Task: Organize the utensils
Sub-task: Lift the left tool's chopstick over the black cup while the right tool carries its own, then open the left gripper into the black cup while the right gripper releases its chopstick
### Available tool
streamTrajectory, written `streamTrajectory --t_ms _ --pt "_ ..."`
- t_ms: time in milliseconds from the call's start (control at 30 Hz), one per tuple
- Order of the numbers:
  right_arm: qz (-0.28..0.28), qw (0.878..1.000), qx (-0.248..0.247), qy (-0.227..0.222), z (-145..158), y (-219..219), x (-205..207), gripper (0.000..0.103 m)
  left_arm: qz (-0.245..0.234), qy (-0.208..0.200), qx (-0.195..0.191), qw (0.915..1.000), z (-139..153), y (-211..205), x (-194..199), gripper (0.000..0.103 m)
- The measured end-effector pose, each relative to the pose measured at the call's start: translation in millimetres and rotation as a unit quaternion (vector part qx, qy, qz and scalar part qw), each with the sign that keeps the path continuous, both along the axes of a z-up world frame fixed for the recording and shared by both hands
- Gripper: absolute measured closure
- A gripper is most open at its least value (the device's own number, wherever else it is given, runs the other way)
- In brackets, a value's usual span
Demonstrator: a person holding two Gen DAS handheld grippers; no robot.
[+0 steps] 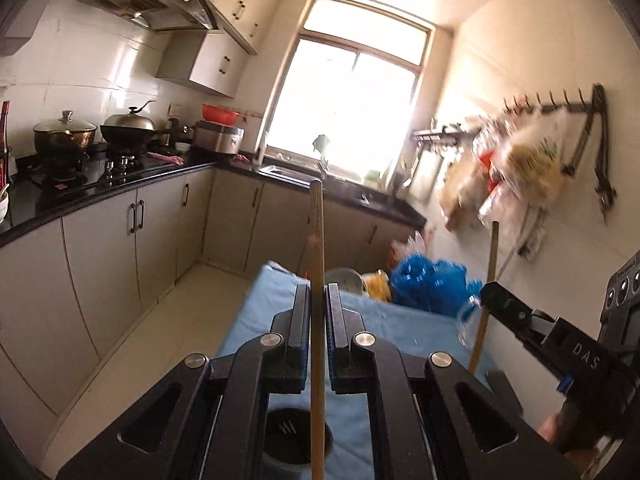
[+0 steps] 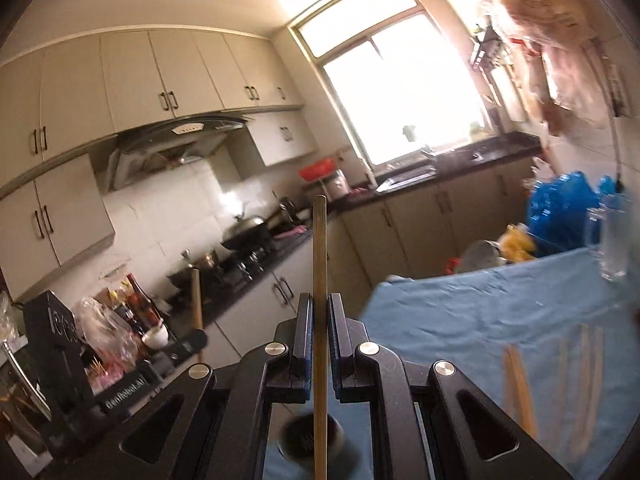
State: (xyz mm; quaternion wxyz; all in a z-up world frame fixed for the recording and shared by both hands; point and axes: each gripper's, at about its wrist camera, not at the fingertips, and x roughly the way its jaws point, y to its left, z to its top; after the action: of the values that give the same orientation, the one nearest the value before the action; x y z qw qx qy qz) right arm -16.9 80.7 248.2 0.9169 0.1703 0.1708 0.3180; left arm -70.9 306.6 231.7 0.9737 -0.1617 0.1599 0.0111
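Your left gripper (image 1: 318, 300) is clamped on a chopstick (image 1: 317, 280), upright over the dark cup (image 1: 298, 436). Your right gripper (image 2: 319, 312) pinches another chopstick (image 2: 320, 280), also upright. More chopsticks (image 2: 520, 384) lie on the blue cloth (image 2: 460, 312), right of it.
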Motion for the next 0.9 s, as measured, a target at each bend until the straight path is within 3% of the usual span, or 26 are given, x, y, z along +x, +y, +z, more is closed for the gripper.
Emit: streamTrajectory --t_ms 200,567,800,900 --pt "-0.013 1.000 0.009 -0.017 -4.7 47.9 34.1 0.095 0.000 -0.020 -0.037 0.9991 -16.4 23.8 39.9 0.096" --pt "-0.016 0.998 -0.055 0.013 -70.9 83.4 68.7 0.095 0.003 0.037 -0.019 0.9992 -84.8 17.9 78.9 0.096" --pt "-0.010 0.995 -0.098 0.017 -93.0 87.1 58.0 0.094 0.015 0.054 -0.007 0.9984 -94.9 16.8 74.8 0.096" --pt "-0.009 0.994 -0.105 0.022 -96.8 86.5 55.9 0.092 0.023 0.058 0.003 0.9981 -92.1 14.6 68.5 0.087"
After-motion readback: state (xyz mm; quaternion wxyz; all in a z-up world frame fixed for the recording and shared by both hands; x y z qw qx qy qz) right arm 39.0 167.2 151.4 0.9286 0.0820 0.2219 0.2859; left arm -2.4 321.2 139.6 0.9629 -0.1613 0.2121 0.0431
